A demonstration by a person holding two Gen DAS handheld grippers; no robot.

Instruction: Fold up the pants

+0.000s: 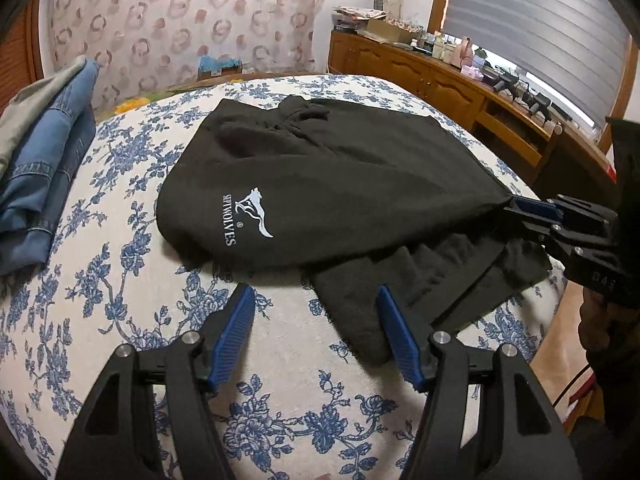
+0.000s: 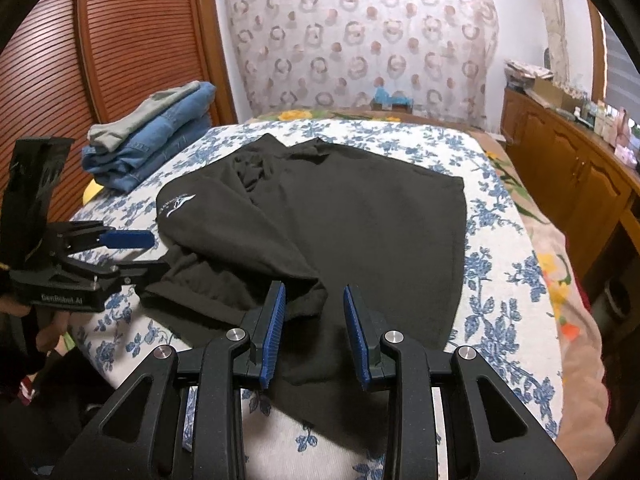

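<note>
Black pants (image 1: 340, 184) with a white wolf logo (image 1: 256, 212) lie partly folded on the floral bed (image 1: 120, 300); they also show in the right wrist view (image 2: 360, 220). My left gripper (image 1: 316, 300) is open, hovering just above the near edge of the pants; it shows at the left of the right wrist view (image 2: 156, 252). My right gripper (image 2: 314, 300) is open over the near part of the pants, a fold of cloth lying between its fingers. In the left wrist view it (image 1: 516, 208) sits at the pants' right edge.
A stack of folded jeans (image 1: 40, 168) sits at the bed's far left, also in the right wrist view (image 2: 152, 136). A wooden cabinet (image 1: 440, 80) with clutter runs along the right wall. A slatted wooden door (image 2: 120, 40) stands at the left.
</note>
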